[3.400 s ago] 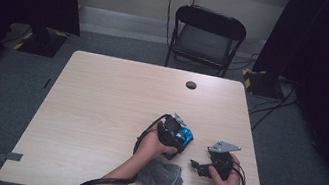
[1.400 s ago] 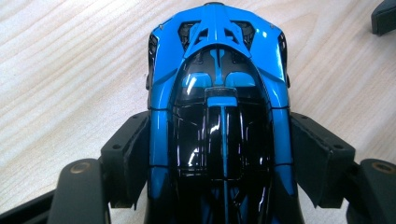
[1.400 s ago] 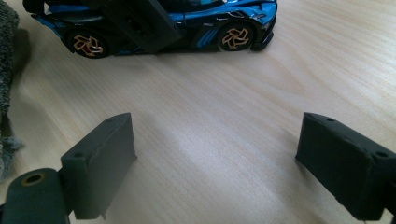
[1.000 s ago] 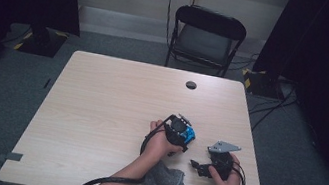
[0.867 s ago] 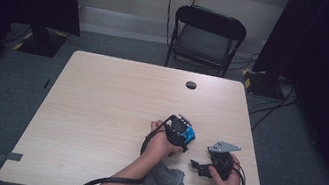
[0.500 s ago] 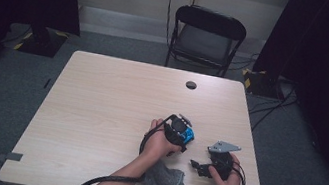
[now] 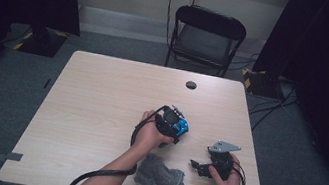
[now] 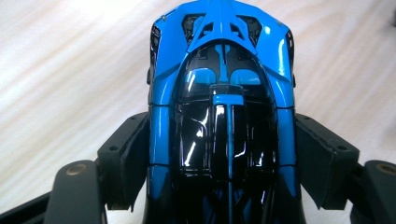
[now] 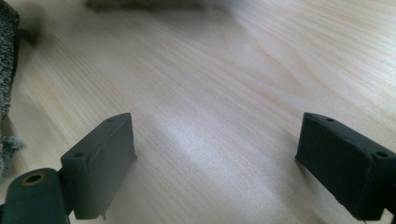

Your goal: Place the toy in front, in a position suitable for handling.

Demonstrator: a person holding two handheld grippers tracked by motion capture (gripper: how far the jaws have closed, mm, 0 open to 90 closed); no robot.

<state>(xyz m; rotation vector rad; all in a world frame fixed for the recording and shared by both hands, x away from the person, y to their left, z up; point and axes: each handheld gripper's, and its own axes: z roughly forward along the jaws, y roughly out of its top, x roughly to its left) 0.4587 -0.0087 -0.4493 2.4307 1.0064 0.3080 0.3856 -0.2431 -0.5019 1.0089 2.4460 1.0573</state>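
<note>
A glossy blue and black toy car point(image 8: 224, 116) sits between the jaws of my left gripper point(image 7: 170, 124), whose dark pads point(image 8: 126, 154) press on both its sides. In the high view the car point(image 7: 181, 124) is held a little above the middle of the wooden table point(image 7: 100, 102). My right gripper point(image 7: 196, 166) rests low near the table's front right, topped by its grey plate. Its jaws stand wide apart with only bare wood between them point(image 9: 217, 158). A grey knitted cloth point(image 7: 161, 178) lies crumpled at the front edge between my forearms, and the same cloth point(image 9: 7, 70) lies at that gripper's left.
A small black disc point(image 7: 191, 85) lies near the table's far edge. A black folding chair point(image 7: 207, 34) stands behind the table. The left gripper's cable point(image 7: 92, 179) trails off the front edge. Dark curtains flank the room.
My left gripper has lifted slightly with the blue car and drifted away from the cloth. The right gripper has stayed where it was.
</note>
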